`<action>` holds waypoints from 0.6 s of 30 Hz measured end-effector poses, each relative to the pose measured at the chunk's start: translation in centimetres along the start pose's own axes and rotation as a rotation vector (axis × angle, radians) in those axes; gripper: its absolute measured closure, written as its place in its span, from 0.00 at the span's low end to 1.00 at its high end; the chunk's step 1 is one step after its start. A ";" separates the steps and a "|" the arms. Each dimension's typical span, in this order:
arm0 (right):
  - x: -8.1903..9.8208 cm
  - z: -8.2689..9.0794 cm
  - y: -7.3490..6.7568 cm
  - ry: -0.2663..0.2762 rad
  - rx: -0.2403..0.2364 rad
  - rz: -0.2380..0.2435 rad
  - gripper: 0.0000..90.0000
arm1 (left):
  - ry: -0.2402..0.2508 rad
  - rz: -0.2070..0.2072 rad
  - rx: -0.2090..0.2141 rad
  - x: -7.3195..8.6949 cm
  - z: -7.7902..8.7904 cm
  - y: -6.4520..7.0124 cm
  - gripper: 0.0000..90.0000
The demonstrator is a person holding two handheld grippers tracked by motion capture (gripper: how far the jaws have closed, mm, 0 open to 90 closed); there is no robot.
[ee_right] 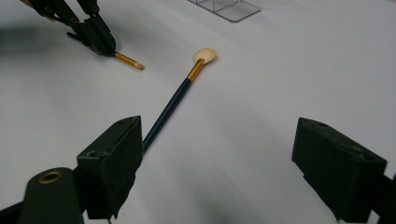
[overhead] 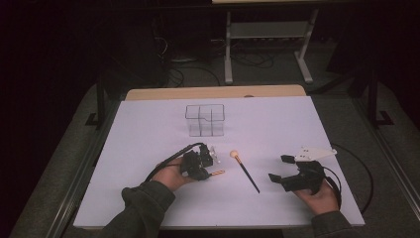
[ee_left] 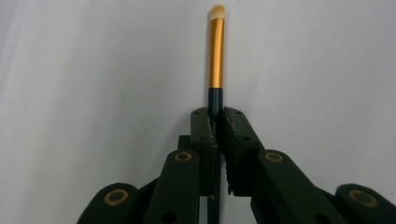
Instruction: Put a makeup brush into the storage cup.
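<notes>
My left gripper (overhead: 205, 172) is shut on a small makeup brush (ee_left: 216, 56) with a gold ferrule and pale tip; the pads clamp its dark handle, and the tip juts out to the right (overhead: 218, 172). In the right gripper view that same brush (ee_right: 128, 60) pokes from the left gripper (ee_right: 105, 46) at the upper left. A longer brush (overhead: 243, 170) with a black handle and a round cream head lies flat on the white table between the hands, also seen as the long brush (ee_right: 180, 95). My right gripper (overhead: 278, 167) stands open just right of it, nothing between its pads.
A clear plastic organiser (overhead: 205, 120) with several compartments stands upright toward the back middle of the white table (overhead: 148, 129). A black cable (overhead: 364, 173) loops off the right gripper near the table's right edge. The floor and a desk frame lie beyond the far edge.
</notes>
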State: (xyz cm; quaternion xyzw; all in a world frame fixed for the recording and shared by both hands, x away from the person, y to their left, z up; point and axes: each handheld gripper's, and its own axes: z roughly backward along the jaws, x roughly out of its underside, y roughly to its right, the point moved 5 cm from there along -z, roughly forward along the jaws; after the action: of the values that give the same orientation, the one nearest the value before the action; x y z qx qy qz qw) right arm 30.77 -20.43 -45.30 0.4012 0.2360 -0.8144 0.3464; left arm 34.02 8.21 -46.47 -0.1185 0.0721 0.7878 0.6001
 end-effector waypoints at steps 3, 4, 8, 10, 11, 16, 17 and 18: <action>0.0 -0.1 -0.1 -0.004 -0.005 0.001 0.18 | 0.013 0.018 0.008 0.0 0.0 0.0 0.92; 0.0 -0.1 -0.1 -0.004 -0.005 0.001 0.18 | 0.013 0.018 0.008 0.0 0.0 0.0 0.92; 0.0 -0.1 -0.1 -0.008 -0.009 0.006 0.18 | 0.013 0.018 0.016 0.0 0.0 -0.2 0.92; 0.1 -0.2 -0.1 -0.012 -0.011 0.003 0.18 | 0.024 0.026 0.018 0.0 0.0 -0.2 0.92; 0.1 -0.2 -0.1 -0.016 -0.009 0.002 0.18 | 0.032 0.030 0.019 0.0 0.1 -0.2 0.92; 0.0 -0.4 -0.4 -0.023 -0.013 0.010 0.18 | 0.064 0.046 0.034 0.1 0.5 -0.2 0.93; 0.0 -0.4 -0.4 -0.023 -0.013 0.010 0.18 | 0.065 0.047 0.039 0.2 0.6 -0.2 0.93; 0.0 -0.6 -0.6 -0.029 -0.015 0.010 0.19 | 0.074 0.053 0.041 0.2 0.7 -0.2 0.92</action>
State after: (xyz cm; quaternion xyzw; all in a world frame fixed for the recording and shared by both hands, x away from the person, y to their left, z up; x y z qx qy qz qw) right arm 30.61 -19.68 -45.57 0.3880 0.2351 -0.8166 0.3568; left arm 34.12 8.68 -45.88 -0.1333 0.1137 0.7969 0.5782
